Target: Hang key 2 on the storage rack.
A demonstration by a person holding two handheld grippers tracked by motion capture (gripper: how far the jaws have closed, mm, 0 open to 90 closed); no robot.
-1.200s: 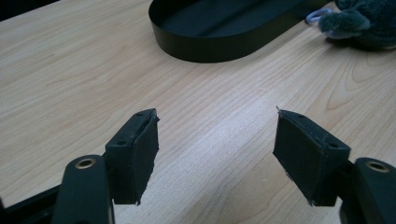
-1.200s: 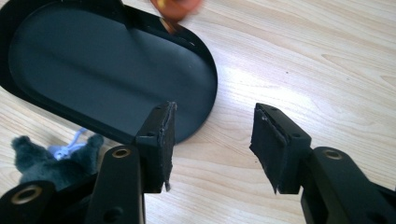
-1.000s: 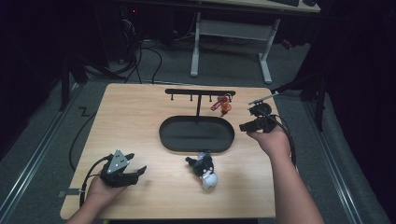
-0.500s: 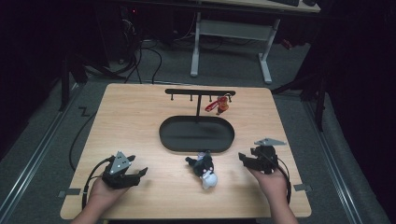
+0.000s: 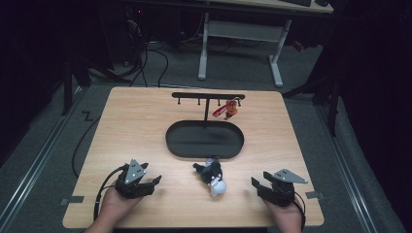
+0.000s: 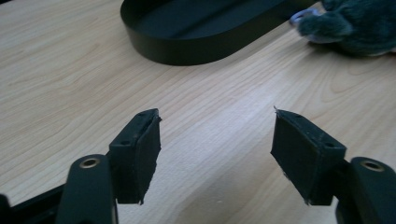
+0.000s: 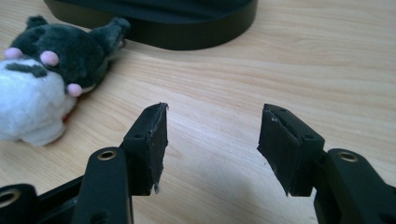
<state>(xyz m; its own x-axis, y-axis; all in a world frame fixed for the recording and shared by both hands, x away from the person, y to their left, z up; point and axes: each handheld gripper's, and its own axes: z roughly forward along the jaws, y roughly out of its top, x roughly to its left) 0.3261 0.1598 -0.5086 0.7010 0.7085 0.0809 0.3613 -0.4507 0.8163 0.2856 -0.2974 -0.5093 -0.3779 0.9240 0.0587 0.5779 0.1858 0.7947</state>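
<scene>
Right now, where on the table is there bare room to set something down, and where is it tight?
Bare wood lies left of the black oval tray up to the table edge, and right of it. The near edge is crowded: the left gripper, the plush toy just in front of the tray, and the right gripper. The hanger rack stands behind the tray.

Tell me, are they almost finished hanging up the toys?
Partly, it seems. Done: a small red charm already hangs from the black T-shaped rack. In hand: nothing; the left gripper and right gripper rest open near the table's front edge. Left: the fluffy grey-and-white plush toy lies on the wooden table before the black oval tray, likely the next thing to pick up.
</scene>
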